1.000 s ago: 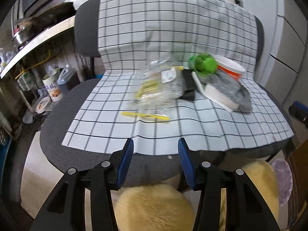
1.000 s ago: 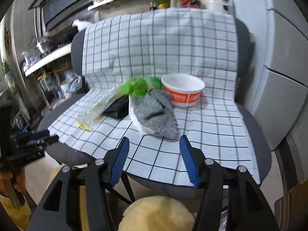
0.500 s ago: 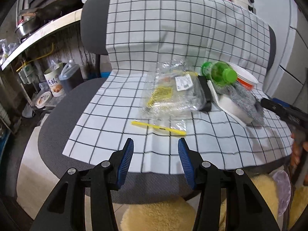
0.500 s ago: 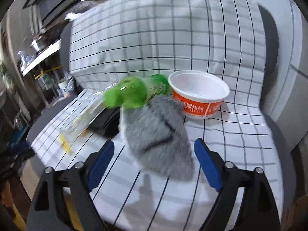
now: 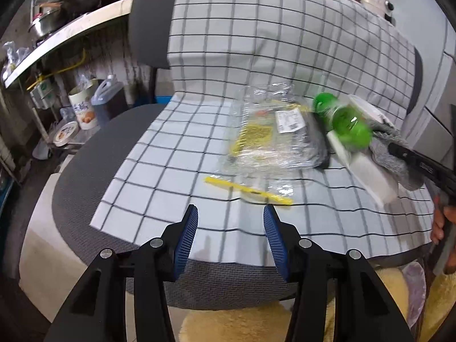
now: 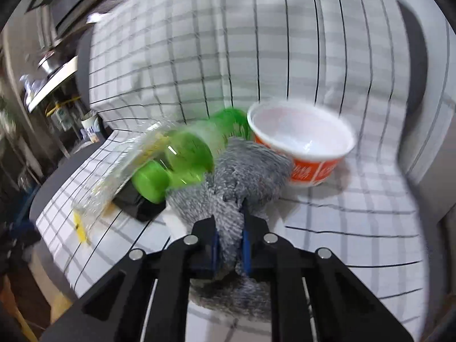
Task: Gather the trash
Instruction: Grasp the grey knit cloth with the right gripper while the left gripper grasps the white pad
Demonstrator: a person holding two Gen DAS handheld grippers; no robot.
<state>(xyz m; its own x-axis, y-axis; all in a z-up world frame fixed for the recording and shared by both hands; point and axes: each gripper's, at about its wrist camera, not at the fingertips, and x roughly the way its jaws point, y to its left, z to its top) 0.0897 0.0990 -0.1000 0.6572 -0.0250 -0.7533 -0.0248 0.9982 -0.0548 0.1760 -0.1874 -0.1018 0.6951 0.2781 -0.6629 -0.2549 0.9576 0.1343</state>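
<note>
On a chair seat draped with a checked cloth (image 5: 182,154) lies a heap of trash. My right gripper (image 6: 230,245) is closing, its jaws pinching a fold of the grey fuzzy cloth (image 6: 245,176) (image 5: 390,156). A green plastic bottle (image 6: 185,154) (image 5: 344,122) lies against that cloth, blurred. Behind it stands a white and orange paper bowl (image 6: 307,145). A clear crumpled wrapper (image 5: 270,131) covers a black tray (image 5: 319,145), and a yellow strip (image 5: 248,191) lies in front. My left gripper (image 5: 230,225) hovers open over the seat's front edge, with nothing between its fingers.
The chair back (image 5: 148,28) rises behind the heap. A kitchen counter (image 5: 65,40) with pots stands at the left, with tins and a jug (image 5: 105,105) on the floor below. A yellow fluffy cushion (image 5: 242,325) lies under the seat's front edge.
My right gripper moved in on the heap, opened wide, then closed on the grey fuzzy cloth. The left gripper drifted along the seat's front edge, jaws unchanged.
</note>
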